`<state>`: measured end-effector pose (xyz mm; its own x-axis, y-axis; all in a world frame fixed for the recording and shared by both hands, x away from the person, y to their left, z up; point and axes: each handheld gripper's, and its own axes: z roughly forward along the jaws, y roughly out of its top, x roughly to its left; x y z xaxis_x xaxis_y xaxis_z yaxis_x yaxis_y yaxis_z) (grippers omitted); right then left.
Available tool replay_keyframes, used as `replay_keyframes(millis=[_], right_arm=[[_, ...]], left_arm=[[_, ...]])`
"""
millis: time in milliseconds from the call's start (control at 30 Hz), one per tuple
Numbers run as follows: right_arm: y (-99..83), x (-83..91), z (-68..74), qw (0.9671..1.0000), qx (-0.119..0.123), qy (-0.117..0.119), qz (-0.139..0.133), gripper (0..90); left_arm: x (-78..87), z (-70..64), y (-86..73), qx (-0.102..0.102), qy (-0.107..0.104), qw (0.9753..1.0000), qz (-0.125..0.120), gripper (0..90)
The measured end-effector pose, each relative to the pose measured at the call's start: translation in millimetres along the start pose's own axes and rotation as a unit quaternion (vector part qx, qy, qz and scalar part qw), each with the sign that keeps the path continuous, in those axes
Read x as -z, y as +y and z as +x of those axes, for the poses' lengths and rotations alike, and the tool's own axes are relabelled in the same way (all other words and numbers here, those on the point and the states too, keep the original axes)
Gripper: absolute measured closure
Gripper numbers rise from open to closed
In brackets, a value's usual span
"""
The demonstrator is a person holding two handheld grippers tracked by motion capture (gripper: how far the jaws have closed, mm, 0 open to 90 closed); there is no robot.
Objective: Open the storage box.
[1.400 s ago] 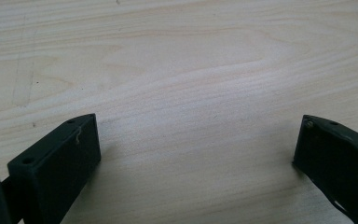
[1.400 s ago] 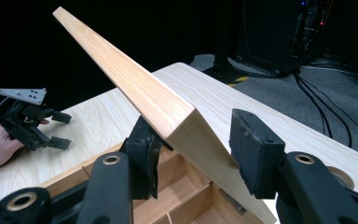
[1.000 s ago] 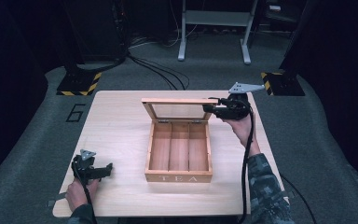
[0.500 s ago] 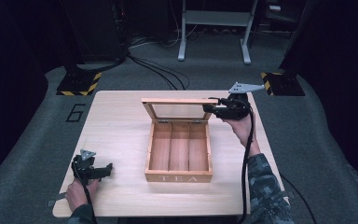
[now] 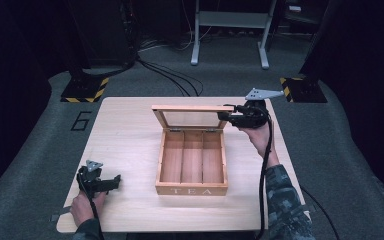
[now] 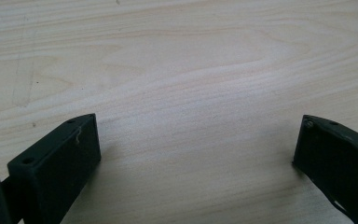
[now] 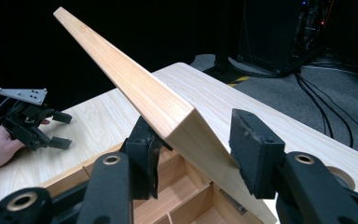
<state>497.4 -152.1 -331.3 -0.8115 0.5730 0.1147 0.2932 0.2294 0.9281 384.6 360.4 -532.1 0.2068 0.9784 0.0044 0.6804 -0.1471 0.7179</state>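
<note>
**benchrat:** Where are the hands held here, roughly?

**lidwatcher:** The right gripper [image 5: 228,117] is held out over the far right part of the pale wooden table [image 5: 125,130], forearm stretched up from the bottom edge in a camouflage sleeve [image 5: 285,200], with the jaws pointed left at the light wooden tea box with three compartments and "TEA" on its front [image 5: 192,189]. The left gripper [image 5: 114,181] is parked low near the front left corner of the table, the hand [image 5: 82,207] behind it resting at the table edge, jaws pointed right toward the box but well apart from it.

**benchrat:** And the lid? Is it actually grabbed?

**lidwatcher:** The glass-paned wooden lid [image 5: 190,117] is stood up nearly upright on its hinges at the back of the box. Its right corner is placed between the right gripper's jaws. In the right gripper view the wooden lid corner [image 7: 182,122] is seen slotted into the gap, with one black pad [image 7: 144,154] pressed close against one face and the other pad [image 7: 254,149] sitting just beside the other face. The jaws are spread fairly wide around it, so it's bracketed rather than clamped; whether the far pad is touching can't be told for sure.

**benchrat:** Left jaws?

**lidwatcher:** Spread wide. In the left gripper view just bare table grain is seen between the two black jaws, nothing is held. The box itself is set mid-table, compartments bare.
</note>
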Motion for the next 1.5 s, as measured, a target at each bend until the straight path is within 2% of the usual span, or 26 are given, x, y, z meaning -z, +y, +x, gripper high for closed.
replay_keyframes(millis=[1500], right_arm=[[0.2,0.1,-0.4,1.0,0.007,0.003,0.003,53.8]], left_arm=[[0.0,0.1,0.1,0.0,0.0,1.0,0.0,0.1]])
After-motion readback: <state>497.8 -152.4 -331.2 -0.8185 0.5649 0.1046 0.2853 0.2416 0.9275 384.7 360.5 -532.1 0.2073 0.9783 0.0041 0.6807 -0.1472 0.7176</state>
